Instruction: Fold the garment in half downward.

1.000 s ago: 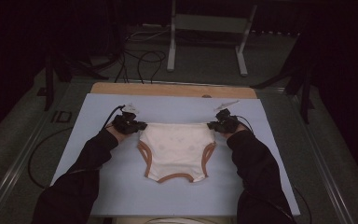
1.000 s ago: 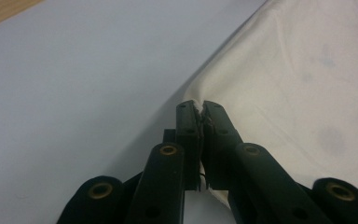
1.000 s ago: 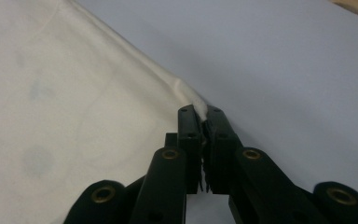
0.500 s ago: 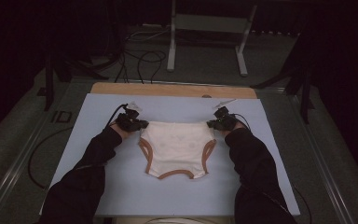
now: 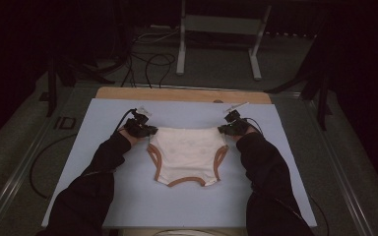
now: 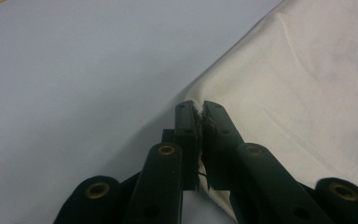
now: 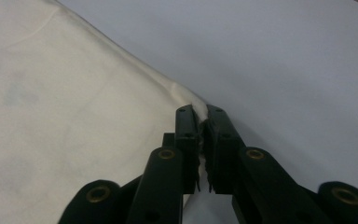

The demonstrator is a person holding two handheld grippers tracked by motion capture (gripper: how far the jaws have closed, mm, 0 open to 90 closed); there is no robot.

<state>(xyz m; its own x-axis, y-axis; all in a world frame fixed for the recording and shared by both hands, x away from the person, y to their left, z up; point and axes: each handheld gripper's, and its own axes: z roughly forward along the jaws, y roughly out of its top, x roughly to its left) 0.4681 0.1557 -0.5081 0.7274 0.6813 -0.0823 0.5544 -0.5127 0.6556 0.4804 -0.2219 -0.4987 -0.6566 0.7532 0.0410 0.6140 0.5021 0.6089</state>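
Note:
Cream briefs with orange leg trim (image 5: 187,152) lie flat on a pale blue mat (image 5: 128,201), waistband toward the far side. My left gripper (image 5: 151,131) is shut on the waistband's left corner. In the left gripper view the black jaws (image 6: 199,109) pinch a thin fold of the cream cloth (image 6: 307,84). My right gripper (image 5: 222,130) is shut on the right corner. The right gripper view shows cloth (image 7: 74,116) caught between its jaws (image 7: 200,114). The waistband runs almost straight between the two grippers.
The mat lies on a wooden tabletop whose far edge (image 5: 177,93) shows beyond it. Cables (image 5: 147,64) and a metal stand (image 5: 216,44) are on the floor behind the table. Dark sleeves come in from the bottom of the high view.
The forearms have shifted slightly. Both grippers and the briefs stay almost where they were.

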